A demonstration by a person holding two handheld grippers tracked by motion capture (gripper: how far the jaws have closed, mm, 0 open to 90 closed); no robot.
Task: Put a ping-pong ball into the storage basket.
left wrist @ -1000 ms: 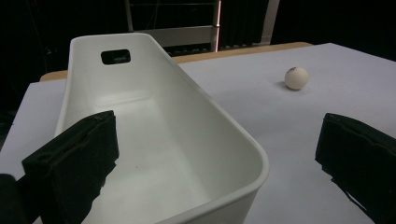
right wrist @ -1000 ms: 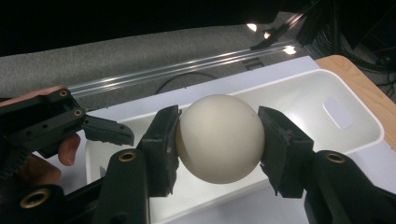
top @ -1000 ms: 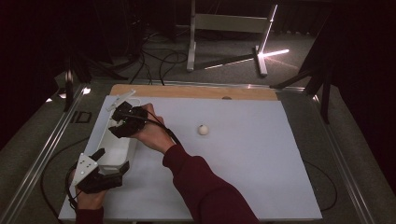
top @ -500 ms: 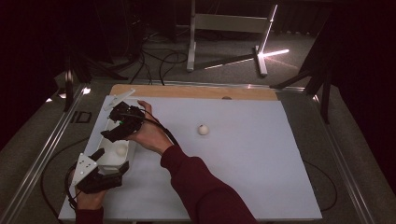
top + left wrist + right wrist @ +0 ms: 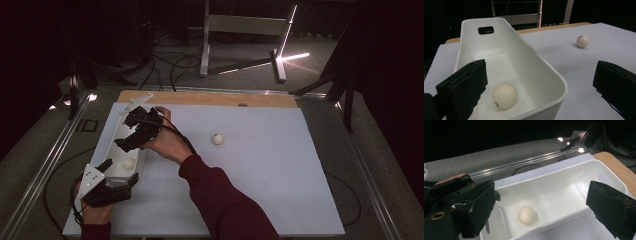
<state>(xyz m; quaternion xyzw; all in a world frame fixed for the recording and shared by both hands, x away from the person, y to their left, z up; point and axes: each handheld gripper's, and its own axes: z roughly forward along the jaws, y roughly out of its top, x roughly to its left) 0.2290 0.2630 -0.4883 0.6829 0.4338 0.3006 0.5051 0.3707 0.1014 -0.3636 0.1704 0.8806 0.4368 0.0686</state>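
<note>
right tool [image 5: 131,131] gaped empty over white bin [image 5: 116,145], jaws just opened | left tool [image 5: 116,170] spread astride bin's near wall, not clamped | one ping-pong ball [image 5: 527,215] lay inside bin, lower left; second ball [image 5: 217,139] mid-frame on counter [image 5: 280,190] | advice: lift clear of rim, keep bin steady, reach second ball.

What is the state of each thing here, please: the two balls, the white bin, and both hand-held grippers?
White bin: upright, holding one ball.
Ball in bin: lying loose on the floor.
Ball on table: resting alone.
Right hand-held gripper: jaws just opened, nothing between them, above the bin.
Left hand-held gripper: open astride the bin's near wall.
</note>
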